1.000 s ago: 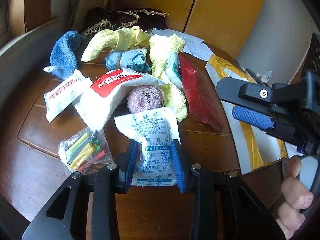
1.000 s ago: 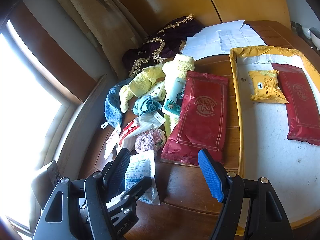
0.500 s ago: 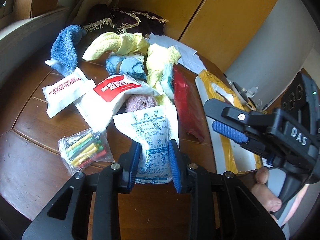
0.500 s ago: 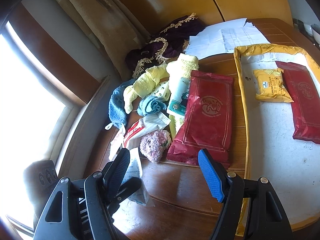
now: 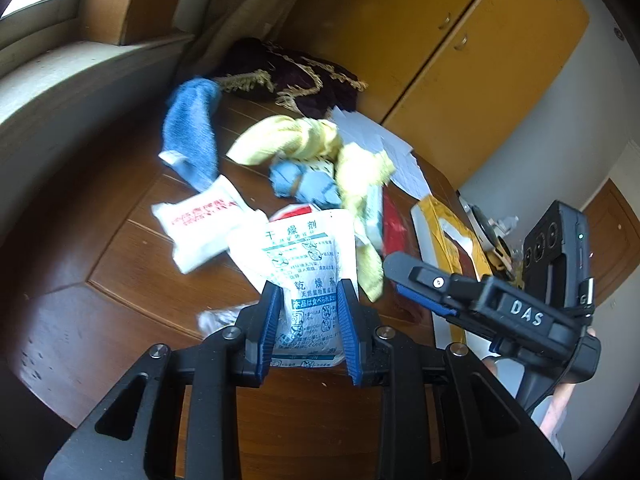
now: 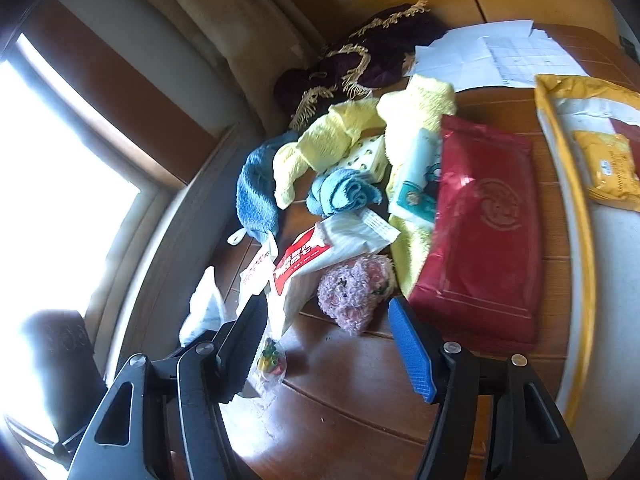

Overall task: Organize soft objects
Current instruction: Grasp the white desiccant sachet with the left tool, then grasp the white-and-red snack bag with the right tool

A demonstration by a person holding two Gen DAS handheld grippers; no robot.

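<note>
We've got the left tool (image 5: pixel 307 320) clamped on the desiccant packet (image 5: pixel 310 276), long axis pointing straight ahead; right tool (image 6: pixel 328 344) wide open, empty, nearest the pink plush (image 6: pixel 356 292).

A: Left gripper (image 5: pixel 308 326): black frame, blue ribbed pads. Packet (image 5: pixel 310 276) between them: white, teal print.

B: Noted. Right gripper (image 6: pixel 328 344): same black, blue pad on its right finger. Near it, plush toy (image 6: pixel 354 290): mauve-pink, fuzzy, dark flecks.

A: Right of the toy, large pouch (image 6: pixel 486 220): glossy dark red, faint gold round emblem and border lines.

B: Far left, towel (image 6: pixel 256 196): deep blue. Cloths (image 6: pixel 340 140) beside it: pale yellow. Small rolled cloth (image 6: pixel 340 194): light blue.

A: White bag (image 6: pixel 320 256), red label with white characters. Far cloth (image 6: pixel 360 64): dark maroon, gold fringe.

B: Tray (image 6: pixel 576 184) at right: yellow rim, white floor. Table (image 6: pixel 360 396): reddish-brown wood.
</note>
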